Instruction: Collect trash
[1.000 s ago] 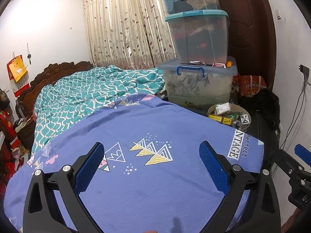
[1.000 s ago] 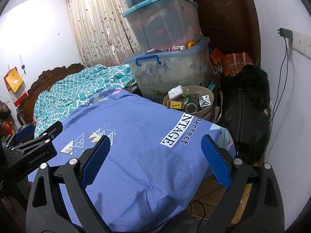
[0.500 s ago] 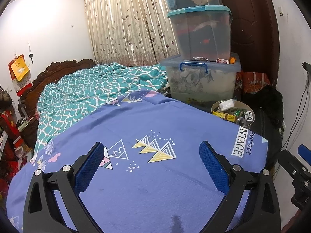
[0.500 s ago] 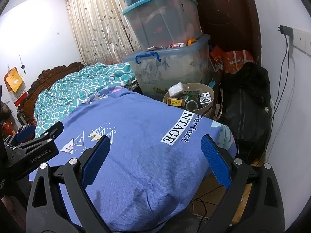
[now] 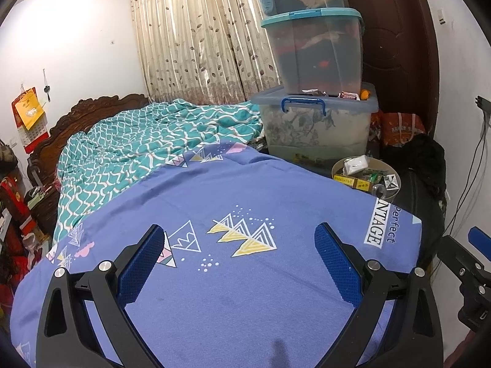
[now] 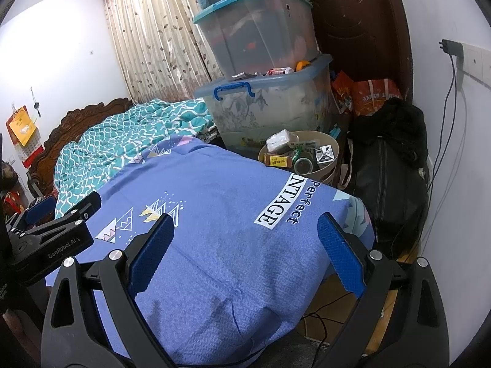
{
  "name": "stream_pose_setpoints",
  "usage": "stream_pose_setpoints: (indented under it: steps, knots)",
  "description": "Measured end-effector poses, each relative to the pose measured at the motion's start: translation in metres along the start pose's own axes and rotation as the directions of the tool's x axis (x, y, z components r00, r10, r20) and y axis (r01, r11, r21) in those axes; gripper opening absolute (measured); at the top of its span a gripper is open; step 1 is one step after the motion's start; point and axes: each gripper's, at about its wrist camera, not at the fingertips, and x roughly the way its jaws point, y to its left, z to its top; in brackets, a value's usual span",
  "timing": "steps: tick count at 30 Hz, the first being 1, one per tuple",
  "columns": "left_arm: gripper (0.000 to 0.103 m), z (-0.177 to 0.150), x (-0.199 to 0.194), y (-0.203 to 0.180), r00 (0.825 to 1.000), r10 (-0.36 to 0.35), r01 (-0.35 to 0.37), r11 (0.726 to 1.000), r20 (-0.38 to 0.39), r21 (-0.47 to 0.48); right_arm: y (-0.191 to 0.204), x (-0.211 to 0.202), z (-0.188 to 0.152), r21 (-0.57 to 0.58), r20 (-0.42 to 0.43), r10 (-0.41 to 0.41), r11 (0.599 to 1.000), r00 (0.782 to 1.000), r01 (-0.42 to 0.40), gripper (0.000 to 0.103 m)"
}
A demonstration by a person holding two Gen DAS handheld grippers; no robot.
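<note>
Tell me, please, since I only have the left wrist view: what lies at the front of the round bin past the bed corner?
Observer: The right wrist view looks down into the bin. A roll of tape lies at its front, next to a box with a yellow label.
Operator: Thank you. Is the right gripper holding anything?
Observer: No. The right gripper is open and empty above the blue cover.
Operator: And what is on the floor below that bed corner?
Observer: A black cable trails across the wooden floor.
</note>
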Motion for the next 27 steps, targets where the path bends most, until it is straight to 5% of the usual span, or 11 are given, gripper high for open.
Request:
stream_pose_setpoints:
  steps: [27]
  knots:
    - [0.094,-0.0007,0.0005,-0.0027,1.0,0.001,-0.001,1.0,-0.003,0.008,-0.0004,0.0012,0.0007,0.0,-0.001,0.0,1.0,1.0,0.0,0.094]
